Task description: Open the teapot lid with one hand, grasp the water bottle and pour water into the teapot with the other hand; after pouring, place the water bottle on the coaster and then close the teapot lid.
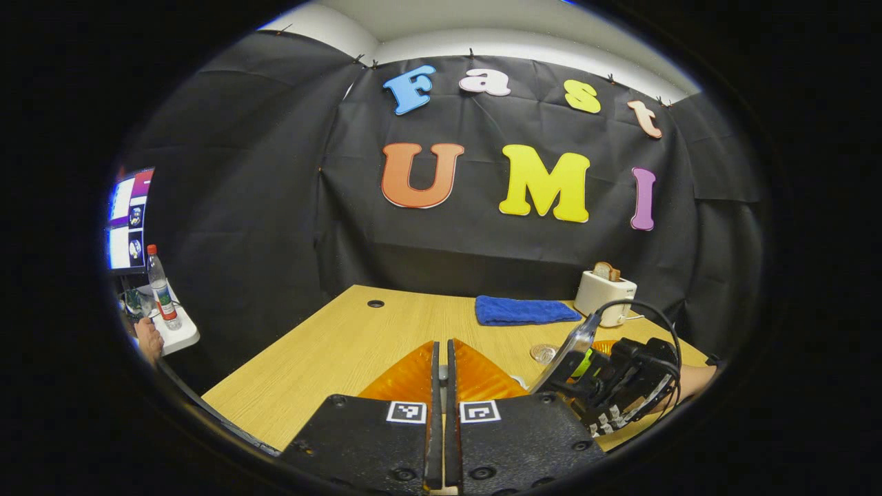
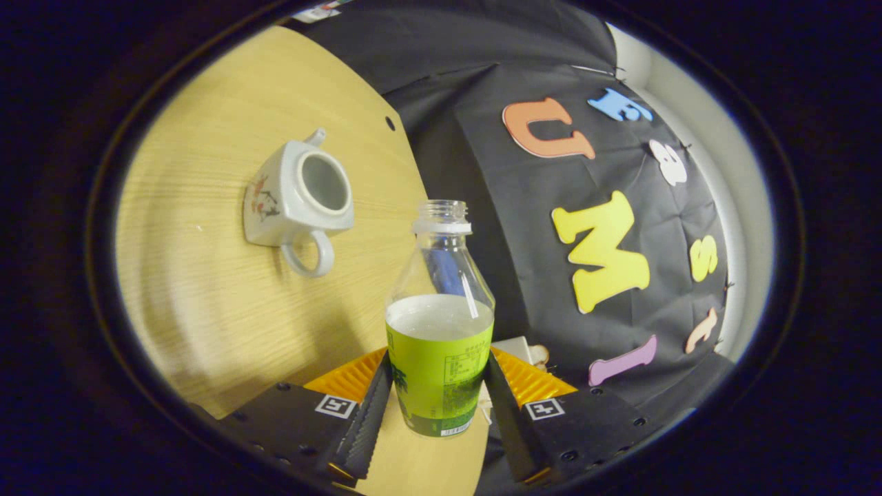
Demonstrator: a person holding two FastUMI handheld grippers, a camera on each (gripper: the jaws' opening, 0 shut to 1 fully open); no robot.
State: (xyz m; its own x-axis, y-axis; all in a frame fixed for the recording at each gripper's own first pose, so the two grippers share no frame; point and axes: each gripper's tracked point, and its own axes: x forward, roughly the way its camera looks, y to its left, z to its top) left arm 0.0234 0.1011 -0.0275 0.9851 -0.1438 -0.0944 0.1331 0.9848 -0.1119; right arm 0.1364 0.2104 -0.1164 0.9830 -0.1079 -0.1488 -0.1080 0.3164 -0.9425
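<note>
Right claw [image 2: 435, 403] grips water bottle [image 2: 439, 344] | left claw [image 1: 443, 386] closed | teapot [image 2: 293, 196] lidless mid-table

A clear plastic water bottle [image 2: 439, 324], uncapped, wears a green label around its lower half and is partly filled, the liquid level just above the label's top edge. Its open neck points away from the right gripper view's camera. A white, square-sided teapot [image 2: 293, 196] with a painted floral motif stands on the light wooden worktop [image 2: 207, 303] near its far edge, lid off, its dark opening exposed, looped handle toward the bottle and spout on the far side.
</note>
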